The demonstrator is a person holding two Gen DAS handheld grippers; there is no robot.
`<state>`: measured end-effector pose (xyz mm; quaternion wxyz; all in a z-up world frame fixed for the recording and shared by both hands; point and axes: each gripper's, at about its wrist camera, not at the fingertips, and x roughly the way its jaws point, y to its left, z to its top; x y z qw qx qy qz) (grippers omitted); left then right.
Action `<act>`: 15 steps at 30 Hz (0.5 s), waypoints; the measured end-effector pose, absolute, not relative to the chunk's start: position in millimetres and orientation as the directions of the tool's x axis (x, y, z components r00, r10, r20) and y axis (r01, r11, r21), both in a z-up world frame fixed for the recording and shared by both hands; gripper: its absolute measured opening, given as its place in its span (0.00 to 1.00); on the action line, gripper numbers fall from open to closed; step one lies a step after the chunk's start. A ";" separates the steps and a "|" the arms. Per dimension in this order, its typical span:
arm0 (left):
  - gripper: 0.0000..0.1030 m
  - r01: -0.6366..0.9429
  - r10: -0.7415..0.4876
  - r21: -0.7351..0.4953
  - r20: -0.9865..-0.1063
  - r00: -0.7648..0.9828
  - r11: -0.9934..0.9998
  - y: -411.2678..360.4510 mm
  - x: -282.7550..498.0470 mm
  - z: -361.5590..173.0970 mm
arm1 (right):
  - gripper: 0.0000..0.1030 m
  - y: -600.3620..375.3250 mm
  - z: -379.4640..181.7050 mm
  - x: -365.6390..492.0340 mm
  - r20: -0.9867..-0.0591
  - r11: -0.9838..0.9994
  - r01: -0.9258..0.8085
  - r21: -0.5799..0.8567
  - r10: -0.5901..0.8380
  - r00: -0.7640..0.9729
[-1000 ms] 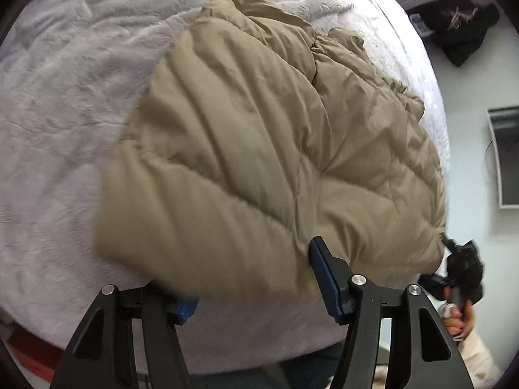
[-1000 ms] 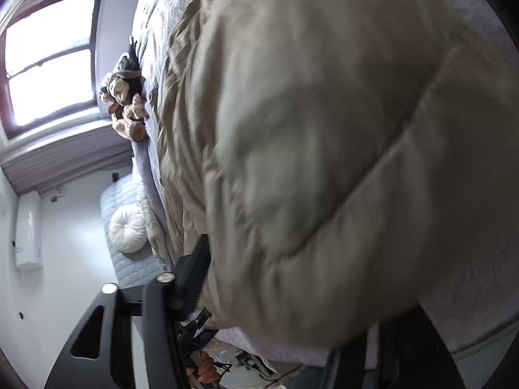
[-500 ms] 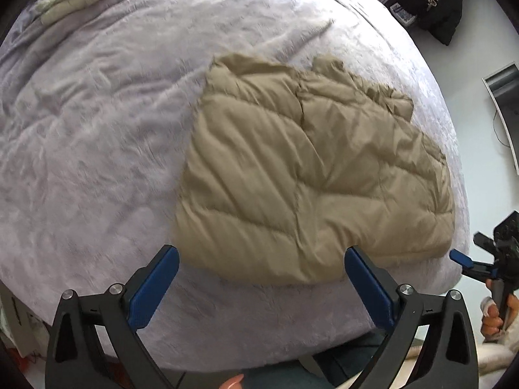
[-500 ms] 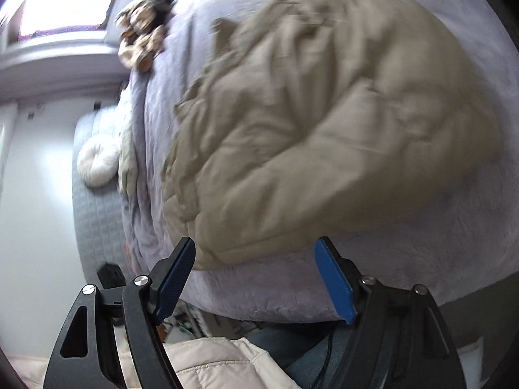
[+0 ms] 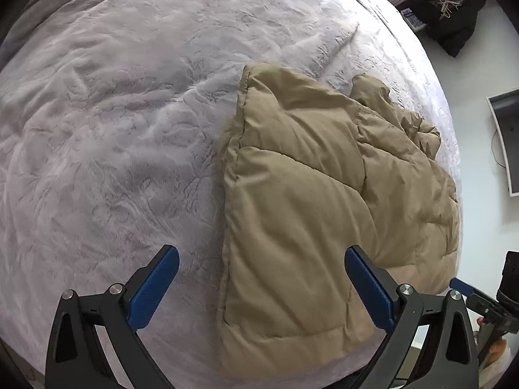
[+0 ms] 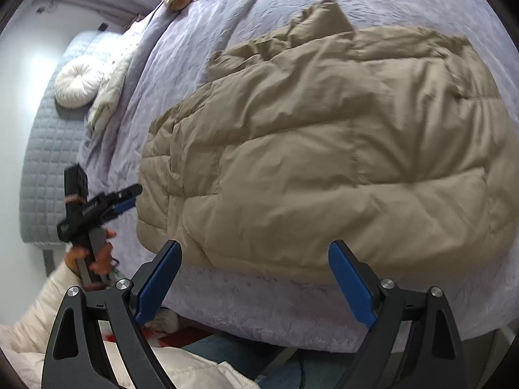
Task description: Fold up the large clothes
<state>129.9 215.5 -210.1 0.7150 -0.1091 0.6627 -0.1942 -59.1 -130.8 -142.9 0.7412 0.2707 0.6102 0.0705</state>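
both claws now off one jacket

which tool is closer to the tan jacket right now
Left, though only slightly. The left tool hangs open over the jacket, spanning its near edge. The right tool is open too, held back off the bed, short of the hem.

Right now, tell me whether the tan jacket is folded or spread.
Folded: the tan jacket lies doubled in layers on the bed, both grippers off it.

Dark garment details too small.
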 end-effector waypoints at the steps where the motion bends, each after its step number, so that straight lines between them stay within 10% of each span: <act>1: 0.99 0.134 -0.432 -0.424 -0.901 0.041 0.896 215.9 130.9 -211.7 | 0.92 -125.6 -142.3 -56.1 -0.877 0.861 0.211 0.464 0.412 0.246; 15: 0.99 0.190 -0.585 -0.620 -0.783 -0.212 0.762 185.4 164.2 -283.2 | 0.97 -107.8 -156.8 -28.5 -0.915 0.893 0.235 0.384 0.334 0.226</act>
